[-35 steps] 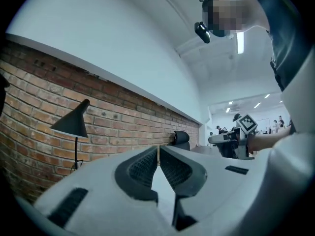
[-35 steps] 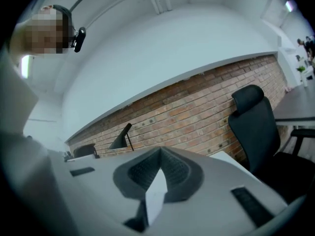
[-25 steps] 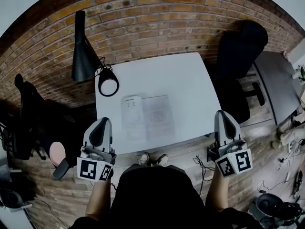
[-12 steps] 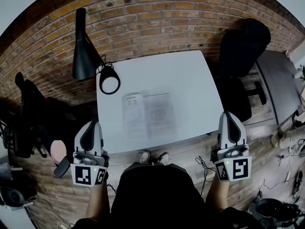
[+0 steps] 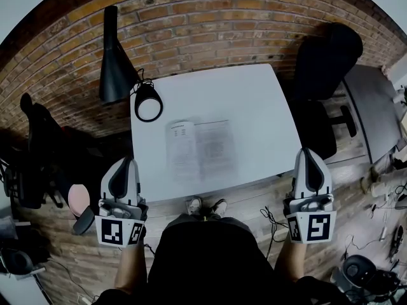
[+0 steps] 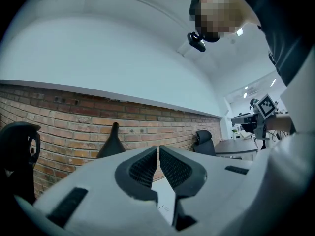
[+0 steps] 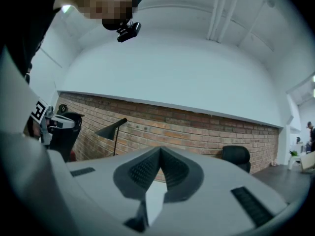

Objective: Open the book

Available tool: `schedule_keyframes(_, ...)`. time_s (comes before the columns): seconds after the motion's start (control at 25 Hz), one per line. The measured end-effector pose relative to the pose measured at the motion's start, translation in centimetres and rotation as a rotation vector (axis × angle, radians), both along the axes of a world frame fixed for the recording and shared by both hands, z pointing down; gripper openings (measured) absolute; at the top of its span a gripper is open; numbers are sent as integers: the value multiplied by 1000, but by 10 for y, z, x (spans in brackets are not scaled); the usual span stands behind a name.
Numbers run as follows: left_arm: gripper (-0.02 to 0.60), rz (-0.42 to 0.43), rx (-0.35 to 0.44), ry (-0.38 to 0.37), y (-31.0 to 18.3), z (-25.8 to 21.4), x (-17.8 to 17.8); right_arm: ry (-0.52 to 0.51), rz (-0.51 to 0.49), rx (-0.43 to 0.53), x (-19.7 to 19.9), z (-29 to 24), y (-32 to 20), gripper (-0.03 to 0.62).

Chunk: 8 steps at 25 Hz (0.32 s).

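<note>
The book (image 5: 201,151) lies open and flat on the white table (image 5: 248,107), its printed pages facing up, near the front edge. My left gripper (image 5: 122,168) hovers off the table's front left corner, pointing level, jaws shut with nothing between them (image 6: 158,151). Off the front right corner, my right gripper (image 5: 309,159) also points level and is shut on nothing (image 7: 160,154). Both grippers are held apart from the book, at the person's sides.
A black desk lamp (image 5: 117,68) stands at the table's back left, its round head (image 5: 148,108) over the tabletop. A brick wall (image 5: 191,24) runs behind. Black office chairs stand at the right (image 5: 324,62) and left (image 5: 38,145). A grey desk (image 5: 369,107) lies at far right.
Both grippers have drawn back from the table's front edge toward the person; the right one has rolled so its marker cube faces up squarely. The book stays open.
</note>
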<state>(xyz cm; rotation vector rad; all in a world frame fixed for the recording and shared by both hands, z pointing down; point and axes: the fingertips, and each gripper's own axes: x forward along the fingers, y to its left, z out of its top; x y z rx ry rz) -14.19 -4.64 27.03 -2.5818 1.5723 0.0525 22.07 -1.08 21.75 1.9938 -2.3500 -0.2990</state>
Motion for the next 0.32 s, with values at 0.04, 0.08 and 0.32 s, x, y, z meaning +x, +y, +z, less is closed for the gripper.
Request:
schedule_keyframes(0.04, 35, 3, -2, 1, 0, 1, -1, 3, 0, -1, -2, 0, 0, 12)
schedule_keyframes(0.08, 35, 5, -5, 1, 0, 1, -2, 4, 0, -3, -3, 1, 1, 12)
schedule_keyframes(0.32, 35, 21, -9, 3, 1, 2, -7, 2, 1, -10, -12, 3, 2, 12)
